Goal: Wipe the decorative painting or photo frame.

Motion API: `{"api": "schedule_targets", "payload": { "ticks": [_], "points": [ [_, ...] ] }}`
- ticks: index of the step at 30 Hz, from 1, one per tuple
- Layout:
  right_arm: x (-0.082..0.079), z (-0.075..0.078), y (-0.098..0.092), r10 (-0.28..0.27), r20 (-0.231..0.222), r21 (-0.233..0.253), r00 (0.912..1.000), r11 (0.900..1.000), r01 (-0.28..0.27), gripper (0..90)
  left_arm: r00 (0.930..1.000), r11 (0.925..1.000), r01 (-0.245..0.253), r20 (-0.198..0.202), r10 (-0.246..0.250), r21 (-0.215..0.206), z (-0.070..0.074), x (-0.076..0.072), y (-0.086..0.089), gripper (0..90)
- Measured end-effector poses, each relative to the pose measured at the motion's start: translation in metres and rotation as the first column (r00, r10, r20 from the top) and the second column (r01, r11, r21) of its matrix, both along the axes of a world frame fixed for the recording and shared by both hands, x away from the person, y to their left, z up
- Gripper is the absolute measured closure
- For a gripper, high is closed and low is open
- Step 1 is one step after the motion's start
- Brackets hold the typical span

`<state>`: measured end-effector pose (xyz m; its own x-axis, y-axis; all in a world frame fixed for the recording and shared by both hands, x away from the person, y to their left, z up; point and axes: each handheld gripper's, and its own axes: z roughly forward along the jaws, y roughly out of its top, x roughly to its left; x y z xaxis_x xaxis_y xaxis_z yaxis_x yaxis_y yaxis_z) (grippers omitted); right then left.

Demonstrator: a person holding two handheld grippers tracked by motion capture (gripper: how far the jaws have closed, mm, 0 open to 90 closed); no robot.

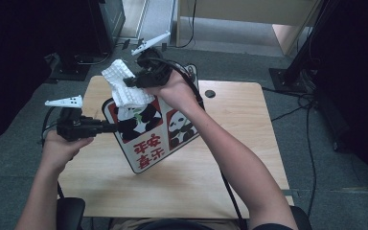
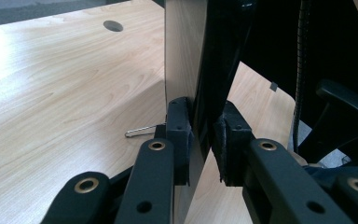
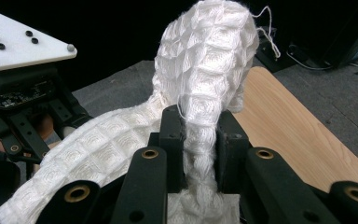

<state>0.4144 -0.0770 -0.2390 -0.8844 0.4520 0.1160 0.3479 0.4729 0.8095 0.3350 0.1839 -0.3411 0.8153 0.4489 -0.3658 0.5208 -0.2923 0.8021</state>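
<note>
Two grippers worked over the pale wooden desk (image 1: 230, 143). The left gripper (image 1: 106, 126) held its fingers clamped on the edge of a tilted rectangular board printed with pandas and red characters (image 1: 153, 139), its lower corner on the desk. The right gripper (image 1: 133, 82) had its fingers pinched shut on a white waffle-weave cloth (image 1: 124, 86), pressed against the board's top. The left gripper view showed the board's plain wooden back (image 2: 179, 51); the right gripper view showed the cloth's loose threads (image 3: 265, 28).
</note>
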Motion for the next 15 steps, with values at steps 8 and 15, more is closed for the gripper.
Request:
{"api": "schedule_targets", "payload": {
  "ticks": [8, 15],
  "points": [
    [0.001, -0.001, -0.006, -0.007, 0.009, 0.004, 0.9999, 1.000, 0.007, 76.5, 1.0000, 1.0000, 0.007, -0.006, -0.007, -0.001, 0.000, 0.000, 0.000, 77.8],
    [0.002, -0.002, -0.011, -0.017, 0.014, 0.012, 0.9998, 1.000, 0.016, 76.4, 1.0000, 1.0000, 0.008, -0.004, -0.007, 0.001, 0.000, 0.000, 0.000, 77.8]
  ]
}}
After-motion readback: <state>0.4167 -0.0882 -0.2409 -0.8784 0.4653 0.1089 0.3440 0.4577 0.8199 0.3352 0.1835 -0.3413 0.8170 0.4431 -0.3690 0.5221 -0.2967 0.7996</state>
